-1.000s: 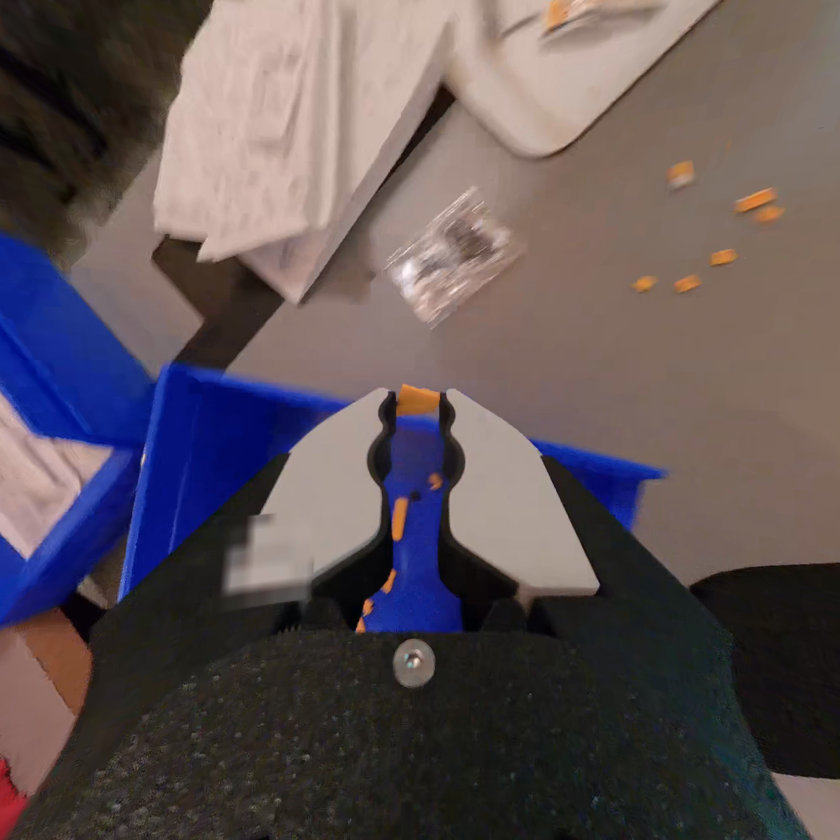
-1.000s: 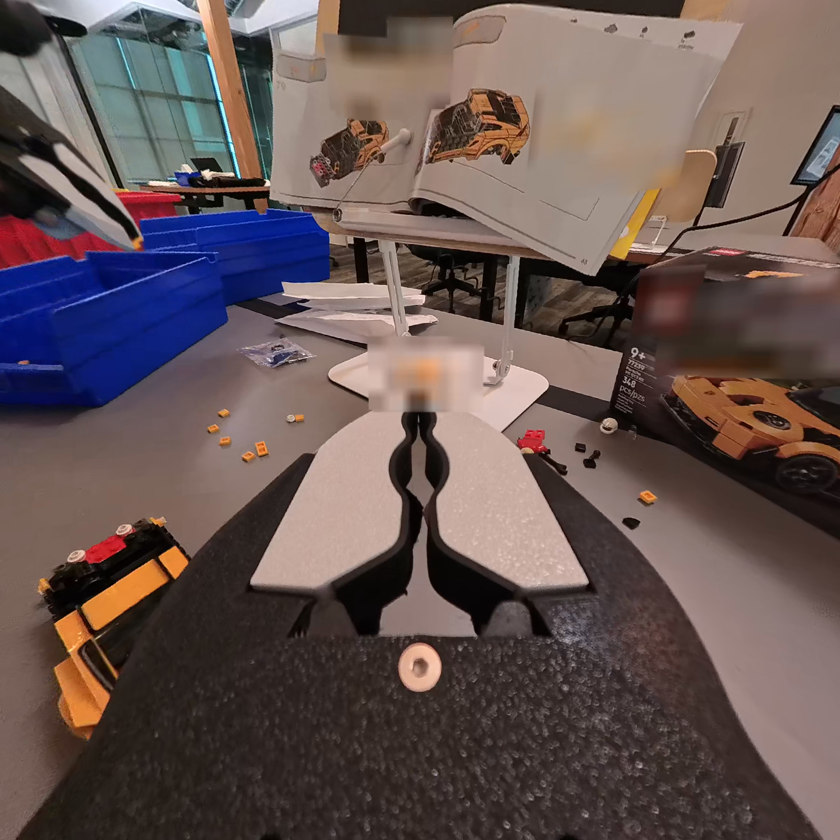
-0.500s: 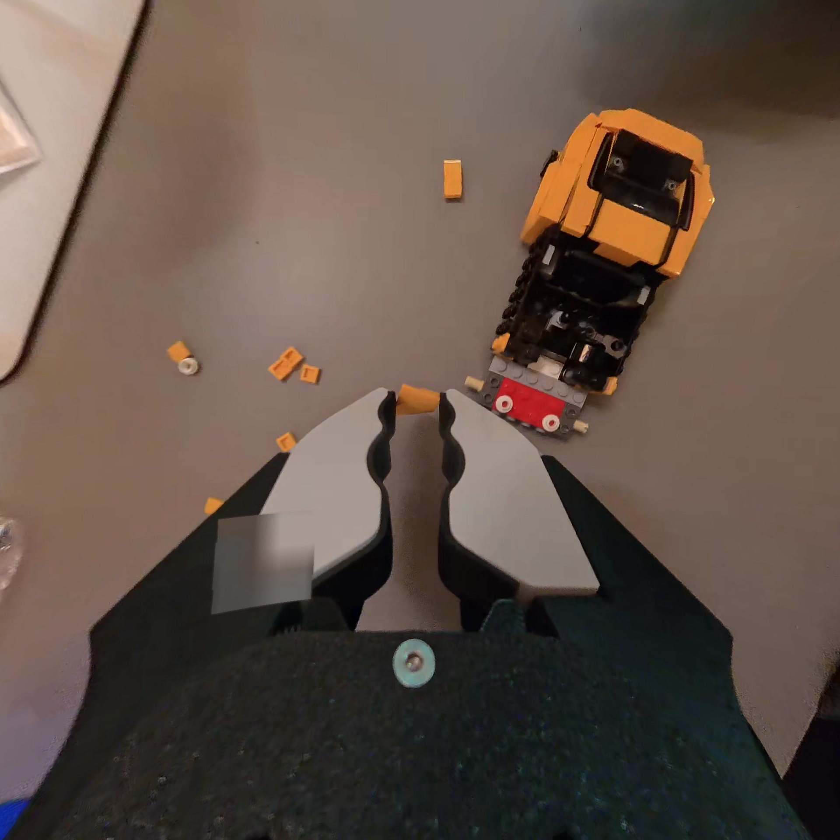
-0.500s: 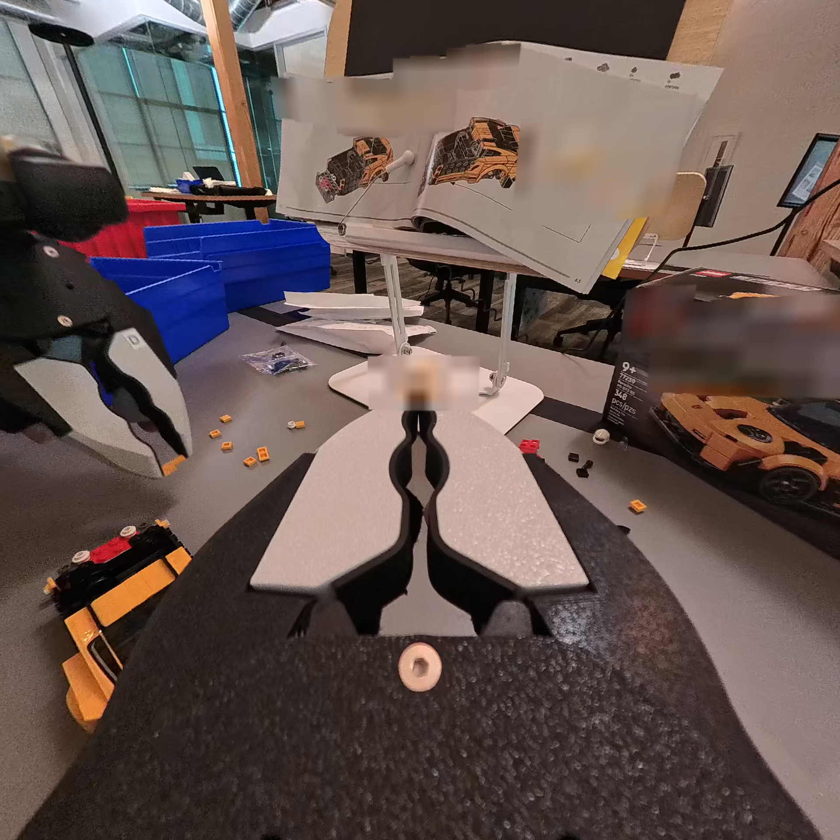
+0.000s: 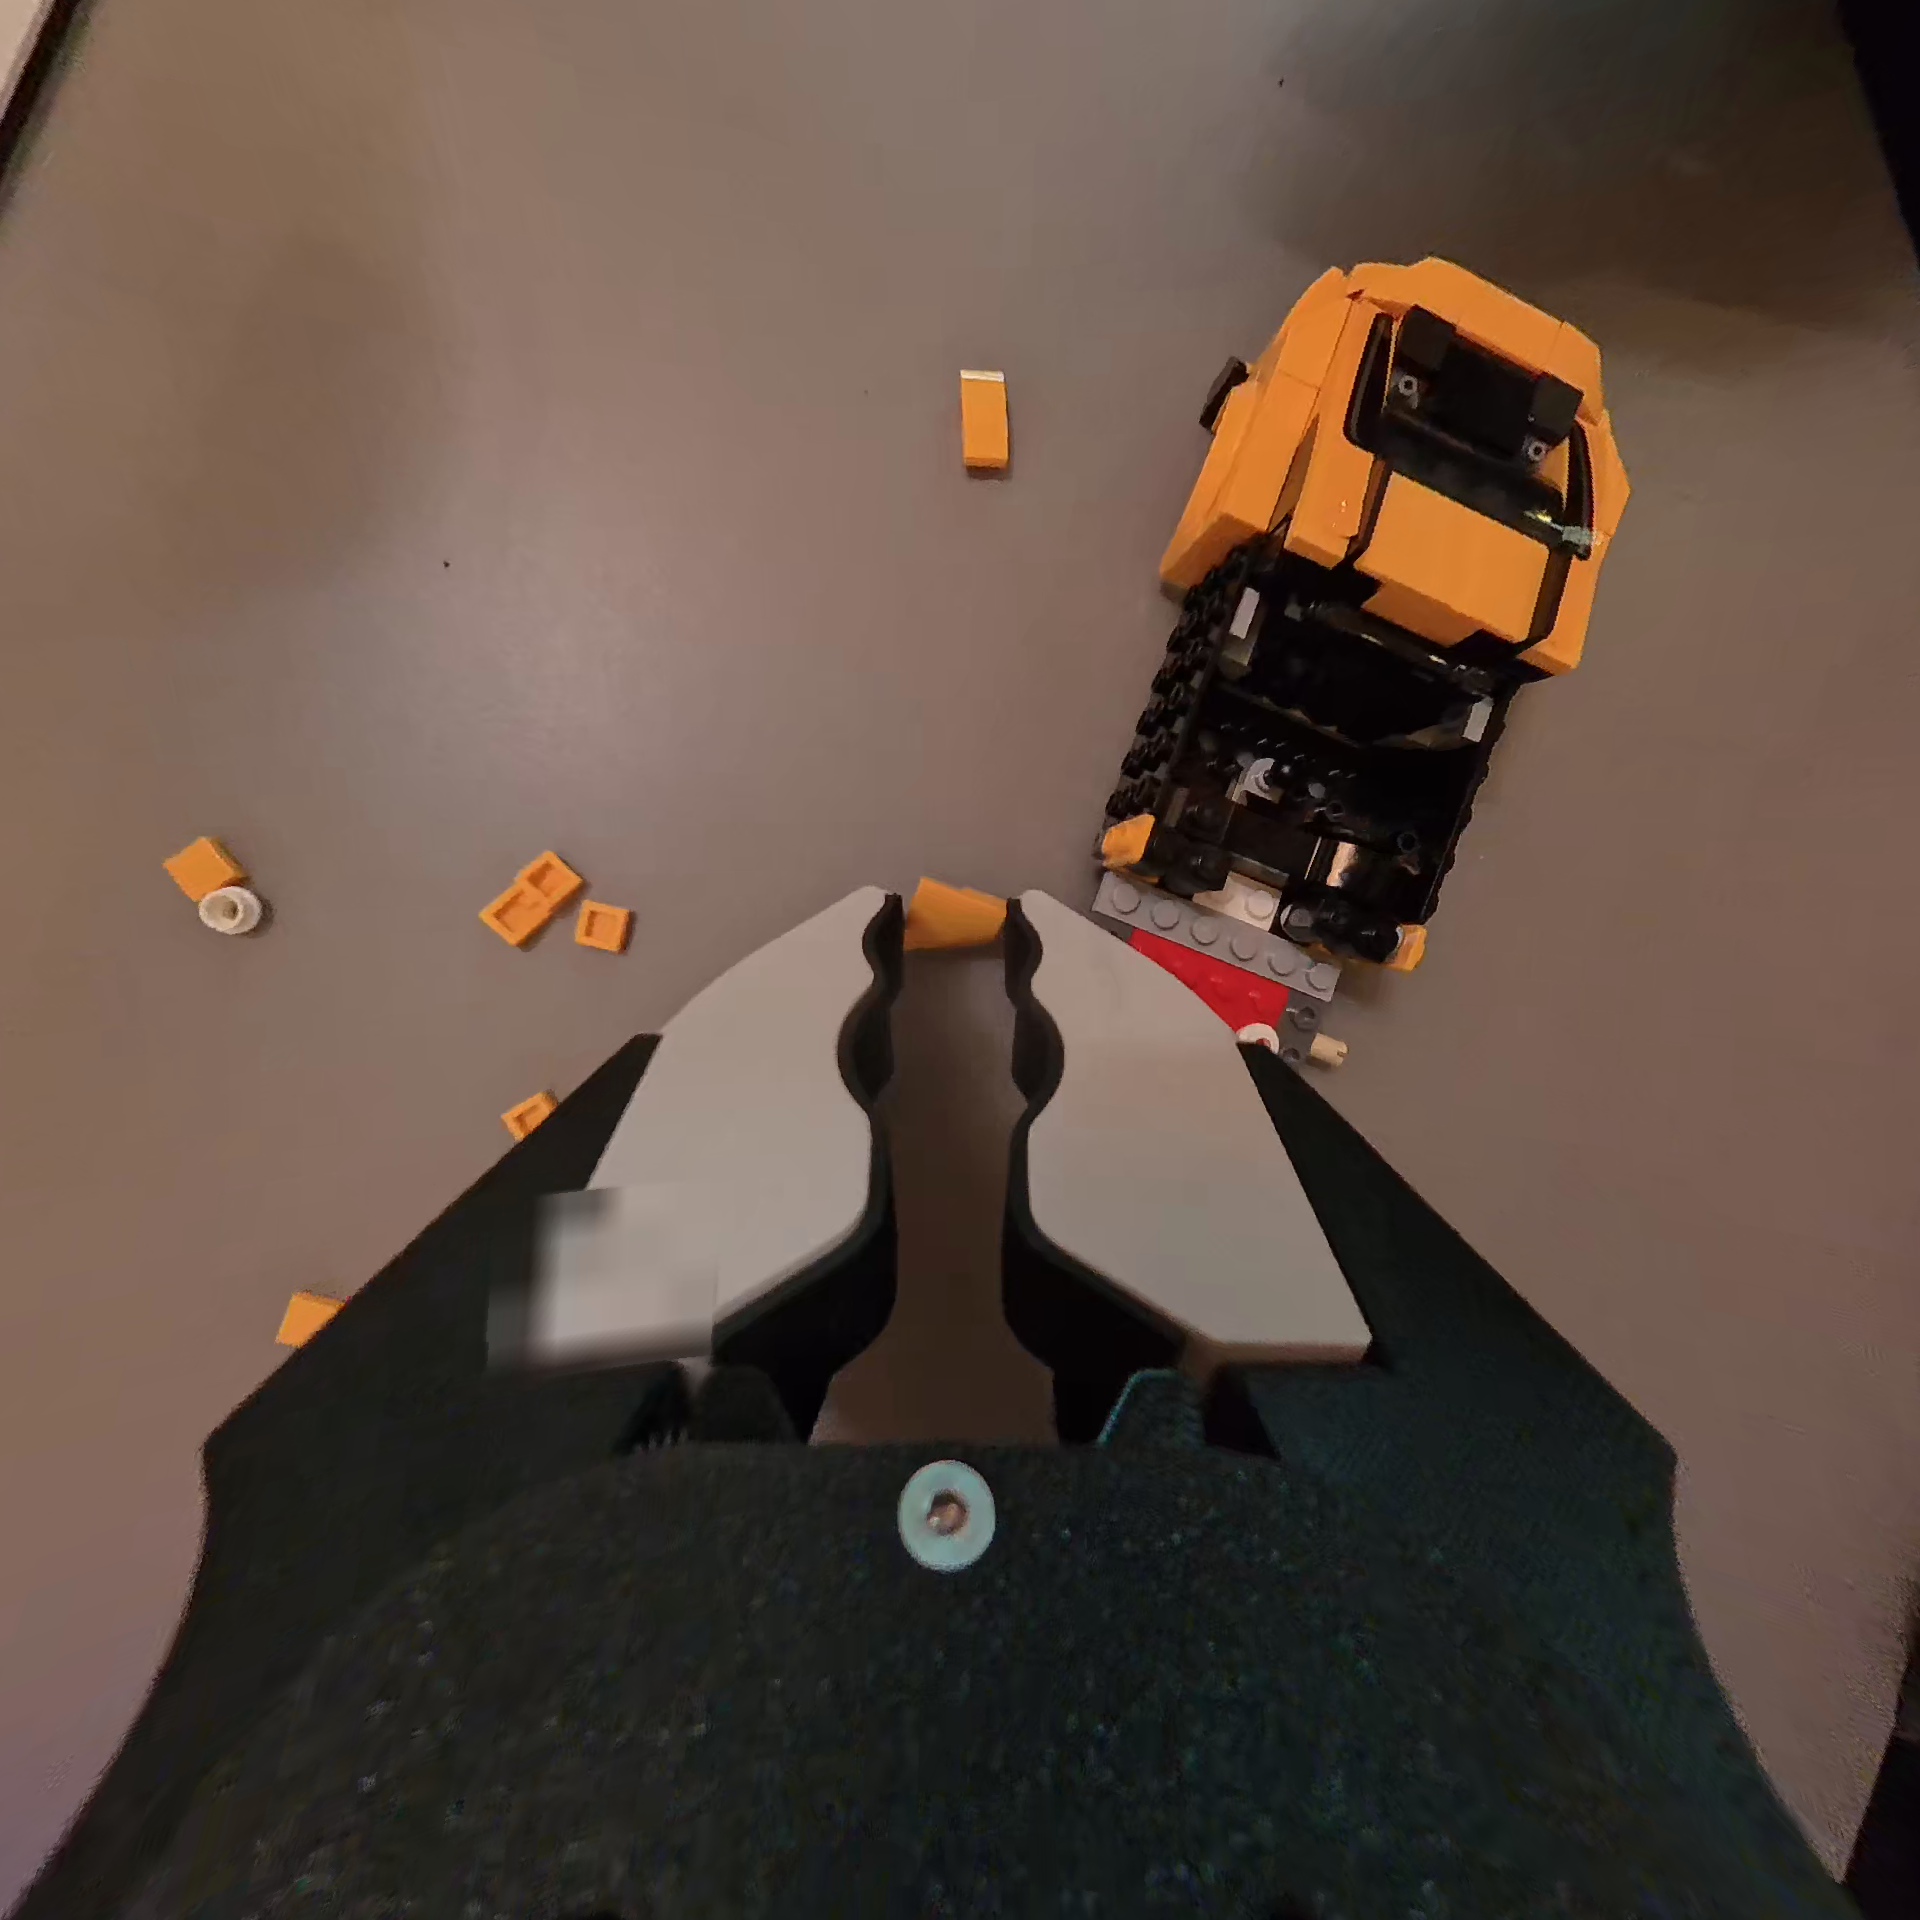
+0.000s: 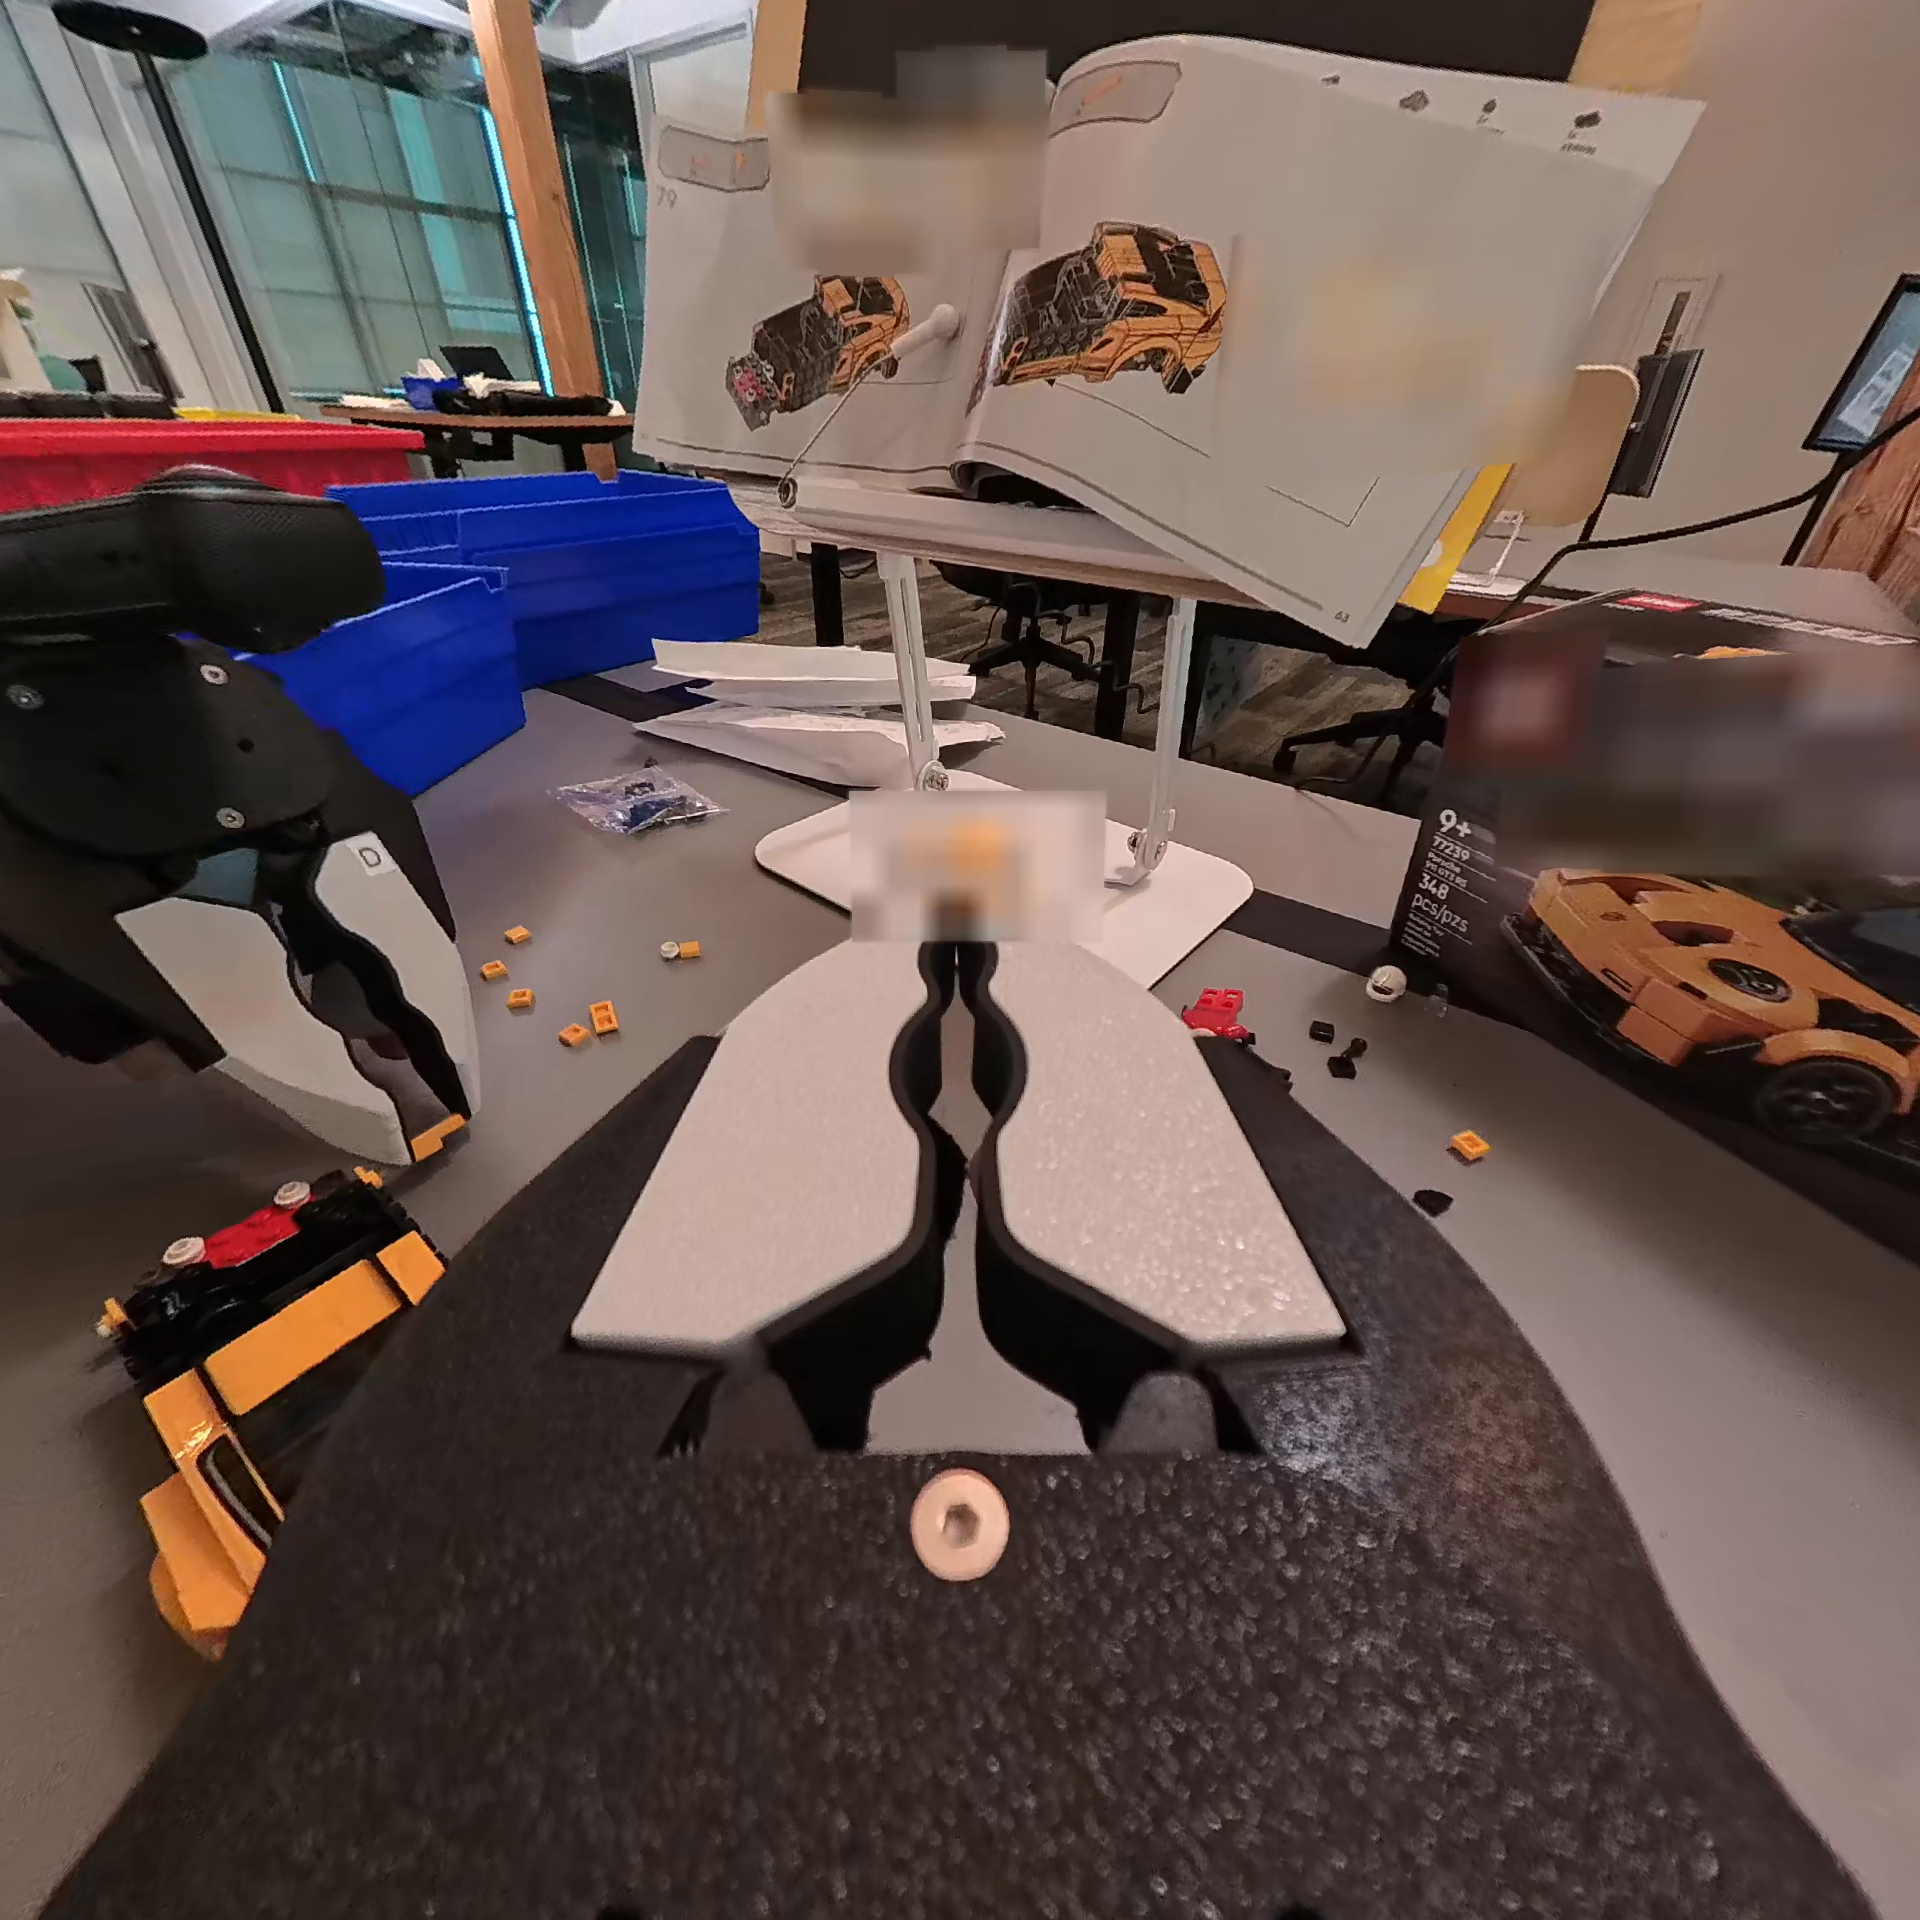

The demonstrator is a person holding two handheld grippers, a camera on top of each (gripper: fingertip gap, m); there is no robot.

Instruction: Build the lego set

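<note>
Orange brick piece [image 5: 954, 914] pinched in left tool [image 5: 954, 912], just beside toy car [image 5: 1382, 582] rear.
We judge it light, stiff, slick; flat sides suit gripping. Right tool [image 6: 958, 961] tips masked, state unreadable.

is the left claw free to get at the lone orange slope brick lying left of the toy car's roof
Probably not as it stands: the left claw already grips a small orange brick, though bare grey table leaves the way to the lone slope brick open.

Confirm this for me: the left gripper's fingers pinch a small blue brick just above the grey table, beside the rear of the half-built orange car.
Wrong on the colour. The left gripper pinches a small orange brick, not a blue one; the left wrist view shows it. The rest stands: it hangs just above the grey table, beside the rear of the half-built orange car.
</note>
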